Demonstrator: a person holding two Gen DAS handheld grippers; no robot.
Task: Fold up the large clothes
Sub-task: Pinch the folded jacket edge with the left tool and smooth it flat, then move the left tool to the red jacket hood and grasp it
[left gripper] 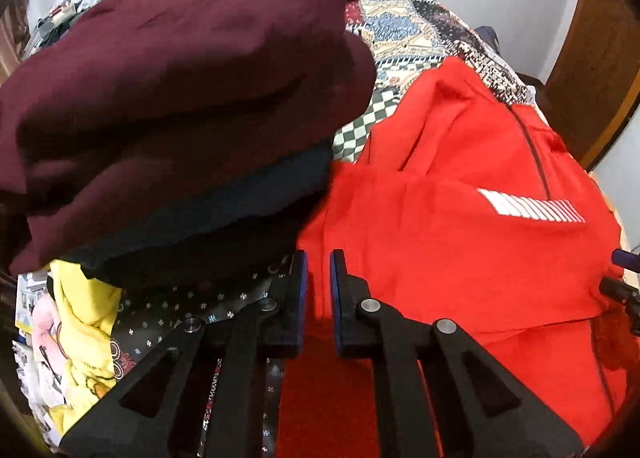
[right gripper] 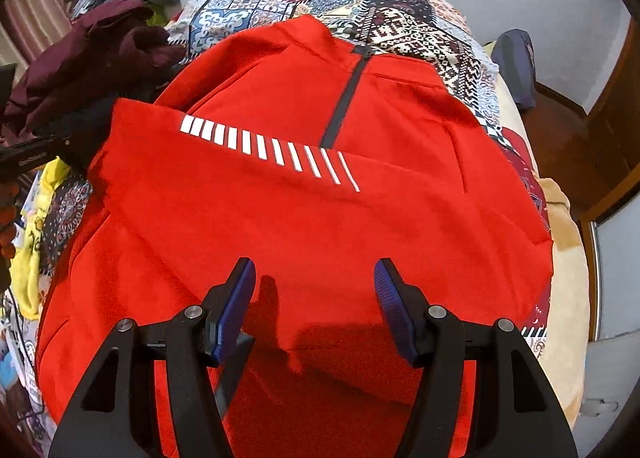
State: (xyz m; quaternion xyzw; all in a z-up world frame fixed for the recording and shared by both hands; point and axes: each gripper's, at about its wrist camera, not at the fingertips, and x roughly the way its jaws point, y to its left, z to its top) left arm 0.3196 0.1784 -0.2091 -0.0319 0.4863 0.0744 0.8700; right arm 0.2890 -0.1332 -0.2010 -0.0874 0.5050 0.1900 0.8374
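A red jacket (right gripper: 320,218) with a dark zip and white reflective stripes lies spread on the bed, one sleeve folded across its chest. My left gripper (left gripper: 319,258) sits at the jacket's (left gripper: 460,218) left edge. Its jaws are nearly together and pinch a fold of the red fabric. My right gripper (right gripper: 315,264) hovers over the jacket's lower part. It is open, its blue pads wide apart with nothing between them and their shadow on the cloth below.
A heap of maroon and dark clothes (left gripper: 180,78) is piled left of the jacket, over a yellow garment (left gripper: 84,318). A patchwork bedspread (right gripper: 400,26) covers the bed. A beige blanket (right gripper: 568,258) and a wooden door frame (right gripper: 600,138) are at the right.
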